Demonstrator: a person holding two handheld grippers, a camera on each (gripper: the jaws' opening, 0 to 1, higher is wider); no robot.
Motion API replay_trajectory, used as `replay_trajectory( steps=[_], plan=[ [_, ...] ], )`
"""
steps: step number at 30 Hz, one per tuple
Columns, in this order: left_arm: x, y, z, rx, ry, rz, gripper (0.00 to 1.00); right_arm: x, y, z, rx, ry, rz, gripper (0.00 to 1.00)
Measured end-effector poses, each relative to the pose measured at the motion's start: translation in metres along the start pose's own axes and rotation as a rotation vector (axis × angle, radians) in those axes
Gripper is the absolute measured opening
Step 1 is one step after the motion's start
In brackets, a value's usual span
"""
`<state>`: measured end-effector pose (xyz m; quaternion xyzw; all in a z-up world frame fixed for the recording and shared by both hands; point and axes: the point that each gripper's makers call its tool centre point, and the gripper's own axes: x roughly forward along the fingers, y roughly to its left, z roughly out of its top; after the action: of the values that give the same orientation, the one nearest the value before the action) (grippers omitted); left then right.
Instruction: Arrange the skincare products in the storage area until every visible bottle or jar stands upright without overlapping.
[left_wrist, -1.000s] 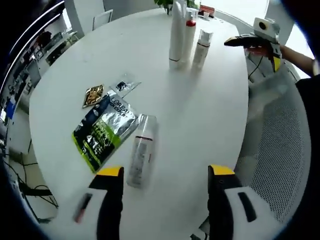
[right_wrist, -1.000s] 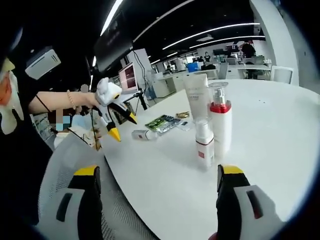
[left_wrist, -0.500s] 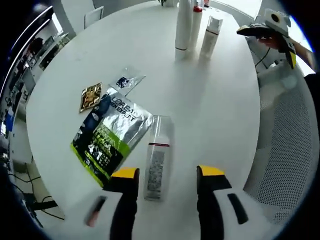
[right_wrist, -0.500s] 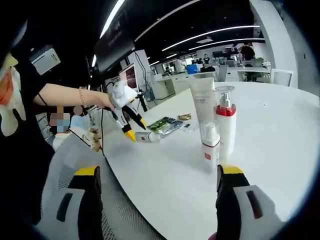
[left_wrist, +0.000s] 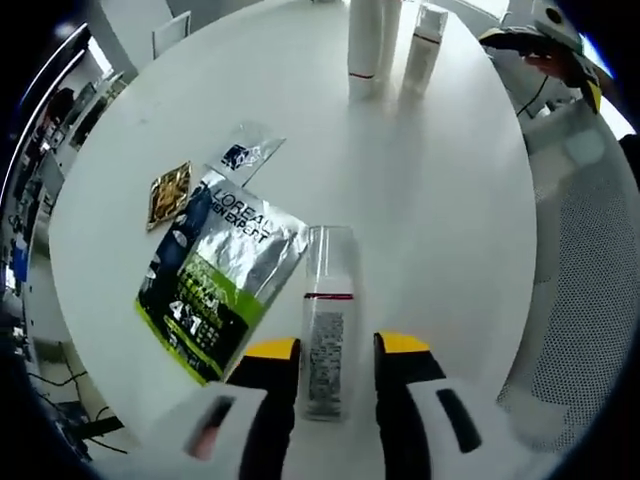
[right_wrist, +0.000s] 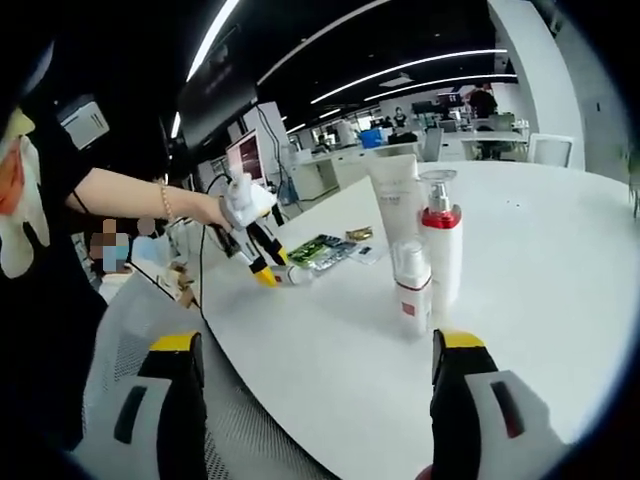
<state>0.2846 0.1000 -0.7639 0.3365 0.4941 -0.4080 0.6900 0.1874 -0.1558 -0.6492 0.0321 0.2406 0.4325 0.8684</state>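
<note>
The silver, black and green foil sachet (left_wrist: 217, 278) lying flat on the white round table (left_wrist: 440, 200) carries "L'OREAL" with "EXPERT" beneath it in dark letters on its silver upper part, and large white digits near its green end that look like "4:1". The clear lying bottle with a red band (left_wrist: 325, 318) has a label of fine print too small to read.

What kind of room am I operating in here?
Most likely an open-plan office: long ceiling light strips, rows of desks with monitors behind, and a mesh office chair beside the round white table holding the skincare bottles.
</note>
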Motion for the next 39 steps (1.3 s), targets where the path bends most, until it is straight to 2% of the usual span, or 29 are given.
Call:
replay_trajectory(
  steps=[5, 10, 20, 23, 28, 31, 33, 37, 39],
  plan=[
    [0.001, 0.0, 0.002, 0.035, 0.0, 0.011, 0.27, 0.004, 0.001, 0.001, 0.0, 0.002, 0.0, 0.94],
    [0.003, 0.005, -0.001, 0.063, 0.004, 0.036, 0.26, 0.008, 0.009, 0.004, -0.01, 0.004, 0.011, 0.94],
    [-0.001, 0.002, -0.006, -0.031, -0.025, 0.046, 0.26, 0.009, 0.016, 0.006, -0.014, -0.002, 0.036, 0.93],
    [-0.003, -0.003, 0.0, -0.123, -0.093, 0.011, 0.26, 0.008, 0.017, 0.01, 0.004, -0.021, 0.043, 0.92],
    [-0.01, -0.012, 0.009, -0.231, -0.174, -0.032, 0.26, 0.008, 0.024, 0.016, -0.001, -0.027, 0.056, 0.9],
    [-0.02, -0.023, 0.028, -0.318, -0.27, -0.079, 0.26, 0.008, 0.027, 0.025, 0.01, -0.055, 0.078, 0.89],
    [-0.024, -0.02, 0.031, -0.361, -0.319, -0.092, 0.26, 0.009, 0.029, 0.031, 0.024, -0.072, 0.091, 0.87],
    [-0.042, -0.035, 0.05, -0.434, -0.414, -0.14, 0.26, 0.013, 0.038, 0.039, 0.053, -0.095, 0.148, 0.8],
    [-0.054, -0.039, 0.059, -0.497, -0.498, -0.192, 0.26, 0.017, 0.052, 0.048, 0.092, -0.115, 0.237, 0.78]
  ],
)
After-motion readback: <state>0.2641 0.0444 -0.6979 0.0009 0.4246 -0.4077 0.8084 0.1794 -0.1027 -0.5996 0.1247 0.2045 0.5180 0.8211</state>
